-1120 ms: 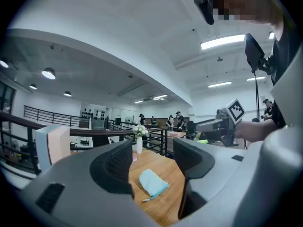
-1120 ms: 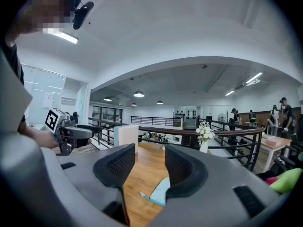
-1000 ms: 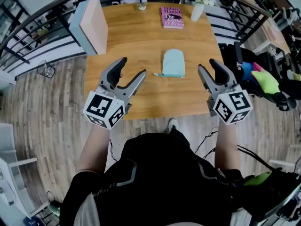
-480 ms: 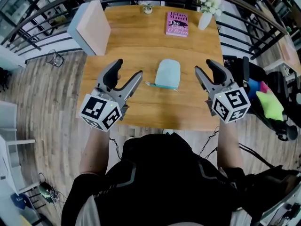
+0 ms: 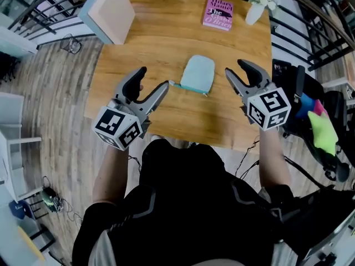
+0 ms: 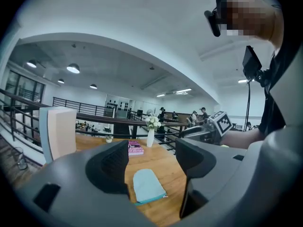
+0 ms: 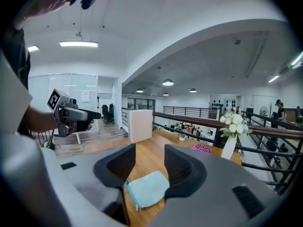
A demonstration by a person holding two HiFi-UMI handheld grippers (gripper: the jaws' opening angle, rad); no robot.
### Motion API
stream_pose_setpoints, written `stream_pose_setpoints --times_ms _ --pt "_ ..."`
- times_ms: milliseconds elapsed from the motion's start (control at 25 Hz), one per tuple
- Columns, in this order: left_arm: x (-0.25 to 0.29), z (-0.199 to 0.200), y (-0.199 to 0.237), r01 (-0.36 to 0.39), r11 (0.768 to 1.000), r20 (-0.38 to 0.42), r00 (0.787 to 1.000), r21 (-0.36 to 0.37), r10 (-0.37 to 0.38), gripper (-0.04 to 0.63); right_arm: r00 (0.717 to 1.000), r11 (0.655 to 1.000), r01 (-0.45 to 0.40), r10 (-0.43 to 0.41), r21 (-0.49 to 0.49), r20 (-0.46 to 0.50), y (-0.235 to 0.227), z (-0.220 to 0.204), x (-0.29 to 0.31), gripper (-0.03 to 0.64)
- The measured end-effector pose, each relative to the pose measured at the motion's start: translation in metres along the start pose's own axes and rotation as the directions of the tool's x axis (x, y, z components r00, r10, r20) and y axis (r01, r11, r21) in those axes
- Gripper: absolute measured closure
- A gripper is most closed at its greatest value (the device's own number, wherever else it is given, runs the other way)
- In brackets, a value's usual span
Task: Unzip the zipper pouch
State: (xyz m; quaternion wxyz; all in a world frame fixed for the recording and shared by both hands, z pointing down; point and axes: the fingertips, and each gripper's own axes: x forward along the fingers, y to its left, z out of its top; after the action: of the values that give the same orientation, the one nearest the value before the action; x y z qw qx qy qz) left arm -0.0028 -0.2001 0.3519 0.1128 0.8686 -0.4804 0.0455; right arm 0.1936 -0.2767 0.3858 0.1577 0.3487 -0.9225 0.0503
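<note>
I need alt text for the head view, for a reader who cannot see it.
A light blue zipper pouch lies flat on a wooden table between the left gripper and the right gripper, both open and empty. A pink book and a vase of white flowers sit at the far edge.

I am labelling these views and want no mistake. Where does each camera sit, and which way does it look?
Head view: on the person's head, looking steeply down at the table and the light blue pouch; it shows torso, forearms, left gripper and right gripper.
Left gripper view: rides the left gripper, looks along its open jaws across the table; the person's upper body at right.
Right gripper view: rides the right gripper, looks along its open jaws; part of the person at upper left.
Shared: both gripper views show the pouch and the opposite gripper.
</note>
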Motion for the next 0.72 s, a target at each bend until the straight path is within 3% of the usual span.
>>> stream_pose_setpoints --times_ms 200,440,720 --pt "0.001 -0.019 0.016 -0.075 0.997 -0.015 0.997 -0.013 0.075 0.281 0.996 0.996 -0.079 0.078 -0.035 -0.037 0.005 -0.031 0.028 0.417" --pt "0.009 -0.062 0.021 -0.087 0.995 -0.100 0.992 -0.041 0.083 0.281 0.978 0.986 -0.159 0.152 -0.041 -0.146 0.006 -0.089 0.060 0.417" --pt "0.015 -0.113 0.019 -0.121 0.989 -0.172 0.980 -0.089 0.105 0.281 0.920 0.957 -0.277 0.239 -0.082 -0.310 0.017 -0.162 0.079 0.430"
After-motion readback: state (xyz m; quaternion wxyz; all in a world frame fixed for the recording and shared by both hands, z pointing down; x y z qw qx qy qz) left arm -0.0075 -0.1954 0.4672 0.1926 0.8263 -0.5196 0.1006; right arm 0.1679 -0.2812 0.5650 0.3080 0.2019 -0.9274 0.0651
